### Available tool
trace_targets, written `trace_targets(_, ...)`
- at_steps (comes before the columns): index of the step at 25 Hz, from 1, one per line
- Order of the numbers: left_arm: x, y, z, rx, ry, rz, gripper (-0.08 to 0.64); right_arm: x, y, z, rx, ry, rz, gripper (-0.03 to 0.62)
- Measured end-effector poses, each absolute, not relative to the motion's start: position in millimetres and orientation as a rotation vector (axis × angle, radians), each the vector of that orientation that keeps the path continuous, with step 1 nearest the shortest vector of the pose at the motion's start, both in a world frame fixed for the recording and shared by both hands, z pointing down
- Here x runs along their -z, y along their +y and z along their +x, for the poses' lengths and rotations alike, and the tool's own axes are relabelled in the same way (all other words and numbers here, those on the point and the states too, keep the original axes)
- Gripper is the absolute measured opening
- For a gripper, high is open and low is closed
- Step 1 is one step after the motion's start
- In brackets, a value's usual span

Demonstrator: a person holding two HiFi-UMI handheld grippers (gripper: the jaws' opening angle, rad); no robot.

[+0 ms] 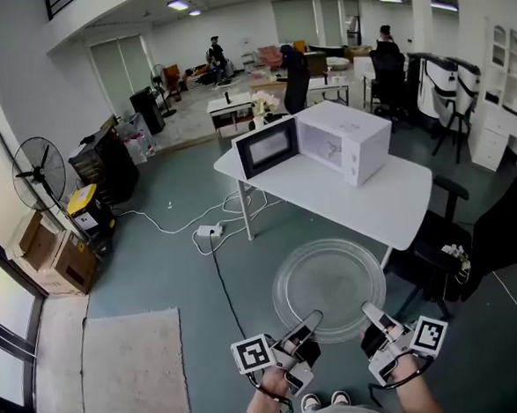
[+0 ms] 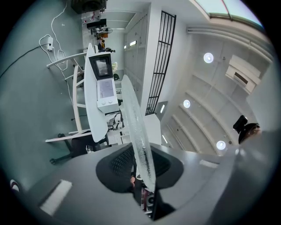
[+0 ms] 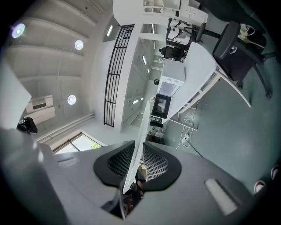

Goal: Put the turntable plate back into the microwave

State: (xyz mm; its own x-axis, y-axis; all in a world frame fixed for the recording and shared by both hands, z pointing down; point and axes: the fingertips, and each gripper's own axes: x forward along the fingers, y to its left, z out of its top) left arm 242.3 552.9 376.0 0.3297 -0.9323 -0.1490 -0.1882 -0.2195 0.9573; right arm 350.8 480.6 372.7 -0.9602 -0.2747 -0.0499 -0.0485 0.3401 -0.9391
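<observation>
1. turntable plate: clear glass disc, held in the air about level, well short of the microwave on the person's side, touching neither it nor its table.
2. left gripper: jaws clamped on the plate's rim at the edge farthest from the microwave, left part; in the left gripper view the glass passes edge-on between both pads.
3. right gripper: jaws likewise clamped on that same far edge, right part; the right gripper view shows the rim pinched between the pads.
4. from both grips the disc extends away from the fingers toward the microwave.
5. microwave: white, door swung open.
</observation>
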Motion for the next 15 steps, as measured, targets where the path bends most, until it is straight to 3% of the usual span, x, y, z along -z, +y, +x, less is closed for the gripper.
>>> trace_targets(15,-392,523,190,0.928,-1.033,1.658,0.055,-391,454,301,1.705,2.383,-0.31,0.063)
